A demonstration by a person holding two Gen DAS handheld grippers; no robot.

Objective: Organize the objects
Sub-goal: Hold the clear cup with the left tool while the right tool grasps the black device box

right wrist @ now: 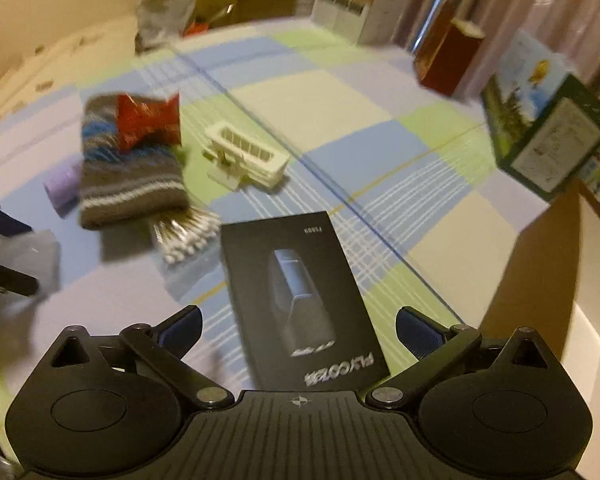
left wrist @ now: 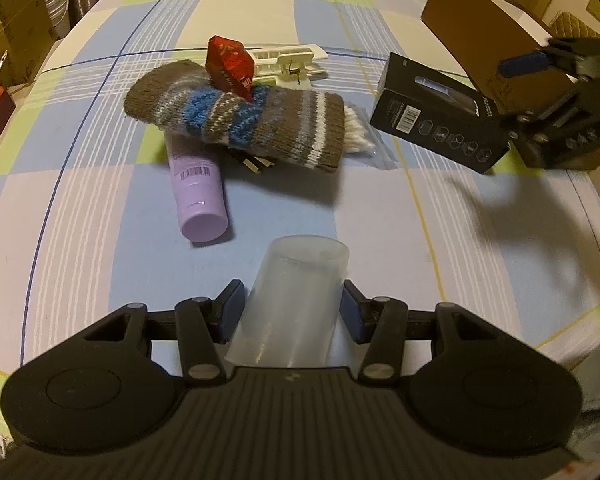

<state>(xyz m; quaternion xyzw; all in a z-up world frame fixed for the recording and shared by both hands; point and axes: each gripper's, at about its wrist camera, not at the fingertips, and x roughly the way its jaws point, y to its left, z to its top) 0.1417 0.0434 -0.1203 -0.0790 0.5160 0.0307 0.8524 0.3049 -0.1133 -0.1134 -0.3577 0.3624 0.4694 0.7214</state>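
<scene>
Several household objects lie scattered on a checked tablecloth [left wrist: 100,184] of blue, green and cream squares. Nearest the left gripper [left wrist: 290,312] is a clear plastic cup [left wrist: 296,300], pinched between its blue pads and pointing away from the camera. Beyond it a striped knitted sock [left wrist: 236,112] in brown, blue and white lies in a heap, with a red foil wrapper [left wrist: 230,66] resting on top and a lilac bottle [left wrist: 200,188] poking out from under its near edge. A bag of cotton swabs [left wrist: 358,134] sits against the sock's right end, and a cream plastic clip [left wrist: 288,62] lies just behind. To the right a black product box [right wrist: 300,296] lies flat, directly ahead of the right gripper [right wrist: 298,330], whose jaws are spread wide on either side of it without touching. An open cardboard box [right wrist: 556,280] stands at the far right.
</scene>
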